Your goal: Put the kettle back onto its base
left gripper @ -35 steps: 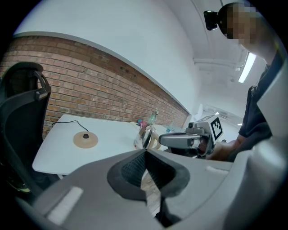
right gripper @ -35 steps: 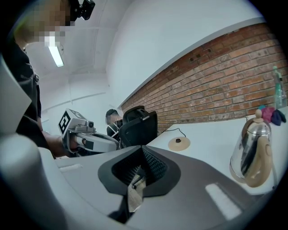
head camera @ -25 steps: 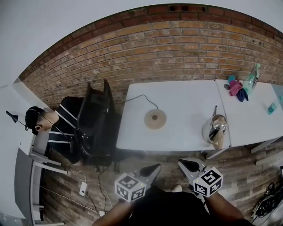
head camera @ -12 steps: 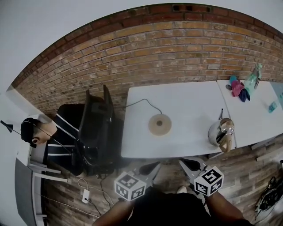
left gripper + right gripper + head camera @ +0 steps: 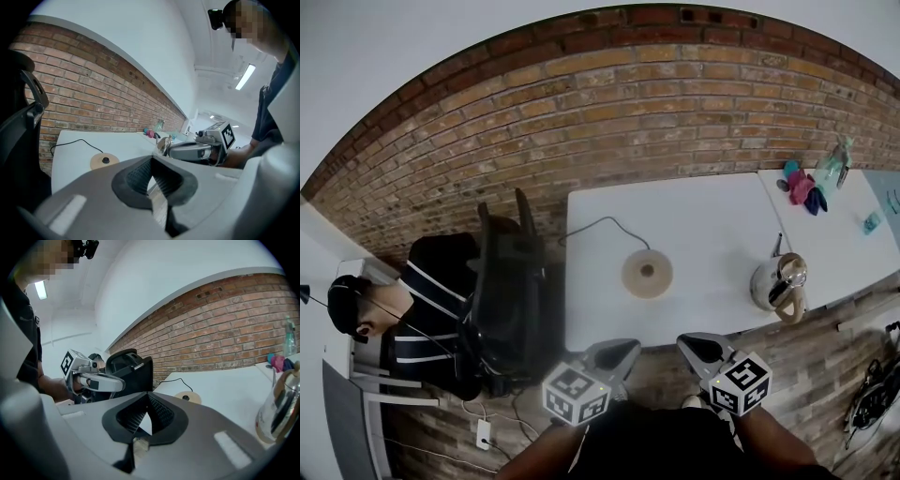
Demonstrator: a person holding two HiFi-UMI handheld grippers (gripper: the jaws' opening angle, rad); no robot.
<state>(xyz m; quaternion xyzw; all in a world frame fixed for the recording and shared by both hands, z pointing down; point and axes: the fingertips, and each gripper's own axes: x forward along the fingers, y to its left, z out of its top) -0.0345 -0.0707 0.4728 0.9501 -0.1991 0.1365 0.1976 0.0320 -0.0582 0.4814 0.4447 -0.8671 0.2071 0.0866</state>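
Observation:
A steel kettle [image 5: 780, 284] with a tan handle stands at the right front corner of the white table [image 5: 694, 225]. Its round tan base [image 5: 647, 274] lies near the table's middle, with a black cable running off to the left. Both grippers hover just short of the table's front edge, apart from kettle and base. My left gripper [image 5: 617, 352] is shut with nothing in it, and so is my right gripper [image 5: 701, 347]. The right gripper view has the kettle [image 5: 281, 411] close at the right and the base [image 5: 187, 397] ahead. In the left gripper view the base [image 5: 104, 161] lies ahead to the left.
A black office chair [image 5: 511, 281] stands against the table's left end, with a seated person [image 5: 422, 314] beyond it. A second table [image 5: 844, 225] adjoins on the right, carrying a bottle [image 5: 832, 169] and a pink cloth [image 5: 802, 186]. A brick wall [image 5: 628, 122] runs behind.
Both grippers have advanced toward the table's front edge, staying shut. The table, base and kettle now sit nearer and further right in the head view.

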